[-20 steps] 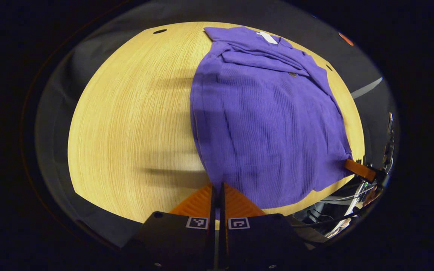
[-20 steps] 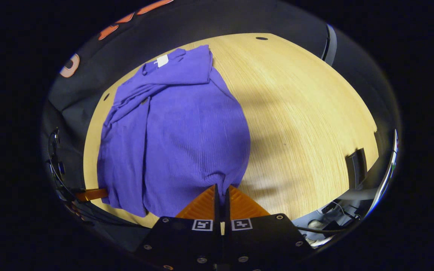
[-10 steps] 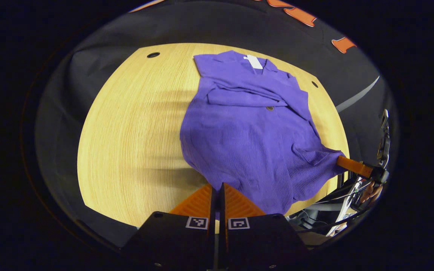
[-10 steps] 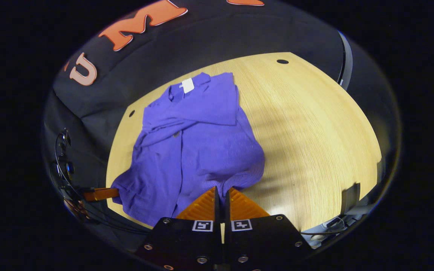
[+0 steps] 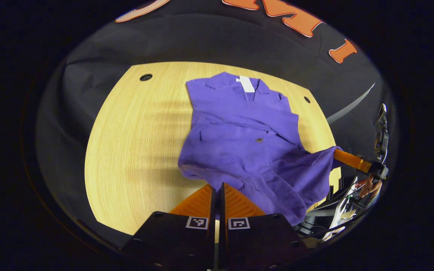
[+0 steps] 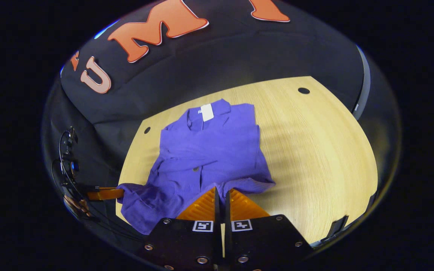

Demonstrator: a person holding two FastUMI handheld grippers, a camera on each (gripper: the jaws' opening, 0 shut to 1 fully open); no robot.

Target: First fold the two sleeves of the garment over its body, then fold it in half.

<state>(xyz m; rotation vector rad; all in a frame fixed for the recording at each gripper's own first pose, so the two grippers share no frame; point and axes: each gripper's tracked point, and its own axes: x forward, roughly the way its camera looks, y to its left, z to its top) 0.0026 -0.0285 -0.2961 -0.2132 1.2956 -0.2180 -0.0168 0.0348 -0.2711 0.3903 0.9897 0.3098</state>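
Since the earlier frame the hem has risen off the table (image 5: 126, 158) and travelled toward the collar. The left hand-held gripper (image 5: 217, 192) pinches one hem corner of the purple garment (image 5: 239, 128); the right hand-held gripper (image 6: 220, 195) pinches the other. Sleeves appear folded over the body, so the half-fold is judged under way. Next: carry the hem to the collar at the table's far edge, level, then release. The fabric is ribbed and buttoned, sagging between the grips.
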